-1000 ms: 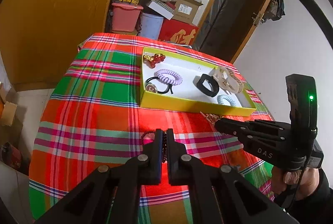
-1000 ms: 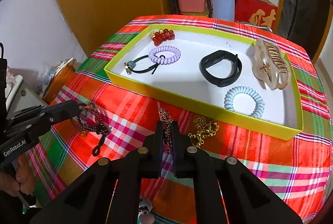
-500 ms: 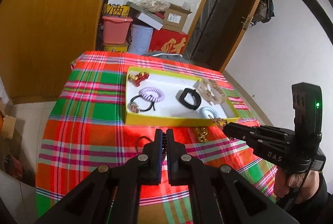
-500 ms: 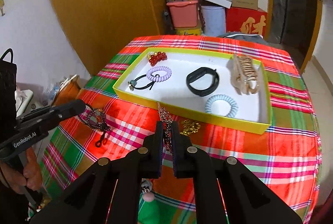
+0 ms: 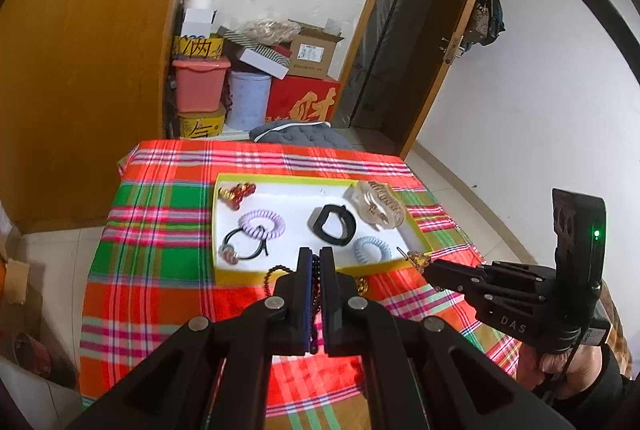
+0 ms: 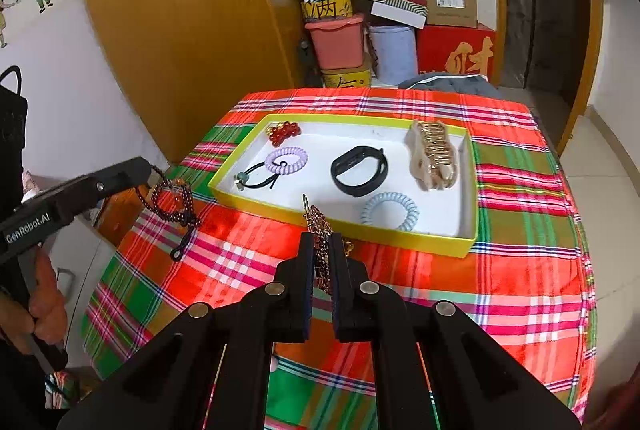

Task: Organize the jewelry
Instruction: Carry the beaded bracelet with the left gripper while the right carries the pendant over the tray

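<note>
Both grippers rise since the earlier frames. Left gripper [image 5: 315,258] clamps a dark bead bracelet [image 6: 172,200], hanging at left of the frame; right gripper [image 6: 322,244] pinches a glittery hairpin [image 6: 318,220]. Next, I judge, each goes over the yellow-rimmed tray [image 6: 468,244] with coiled rubbery ties.

Both cameras ride behind their own claws and look forward and steeply down over the worktop [image 5: 152,230] from a raised spot at its near edge. The left view faces slightly rightward, catching the right claw [image 5: 430,268] at its right side; the right view catches the left claw [image 6: 146,166] at its left. Both share the yellow-rimmed tray [image 6: 344,220] and the stacked boxes [image 5: 316,50] behind.
</note>
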Action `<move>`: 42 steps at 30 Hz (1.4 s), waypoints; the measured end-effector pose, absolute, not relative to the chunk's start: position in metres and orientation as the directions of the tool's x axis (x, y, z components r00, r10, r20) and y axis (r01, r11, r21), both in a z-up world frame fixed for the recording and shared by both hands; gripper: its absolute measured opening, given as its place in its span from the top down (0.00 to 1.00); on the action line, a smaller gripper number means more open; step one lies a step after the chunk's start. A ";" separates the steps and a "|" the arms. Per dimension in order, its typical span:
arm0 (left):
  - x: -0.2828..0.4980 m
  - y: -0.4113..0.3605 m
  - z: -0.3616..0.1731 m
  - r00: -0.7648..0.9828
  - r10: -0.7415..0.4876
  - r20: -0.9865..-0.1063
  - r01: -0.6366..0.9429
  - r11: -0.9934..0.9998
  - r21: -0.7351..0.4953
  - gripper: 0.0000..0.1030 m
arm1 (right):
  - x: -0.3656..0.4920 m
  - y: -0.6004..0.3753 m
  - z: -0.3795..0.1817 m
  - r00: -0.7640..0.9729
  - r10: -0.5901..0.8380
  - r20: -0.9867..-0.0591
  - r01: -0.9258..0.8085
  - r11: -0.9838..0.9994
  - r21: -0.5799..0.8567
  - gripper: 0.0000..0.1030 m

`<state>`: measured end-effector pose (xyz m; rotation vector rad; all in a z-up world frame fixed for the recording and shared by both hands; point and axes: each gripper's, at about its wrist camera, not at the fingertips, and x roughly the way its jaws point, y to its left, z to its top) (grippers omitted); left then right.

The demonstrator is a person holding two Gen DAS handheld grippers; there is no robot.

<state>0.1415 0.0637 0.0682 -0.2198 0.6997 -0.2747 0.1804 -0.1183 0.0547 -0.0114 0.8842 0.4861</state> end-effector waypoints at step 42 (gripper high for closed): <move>0.262 0.081 0.006 0.666 -0.313 -0.677 0.130 0.943 -0.308 0.97 | 0.268 -0.137 0.004 0.504 0.322 -0.801 -0.334 0.928 0.163 0.93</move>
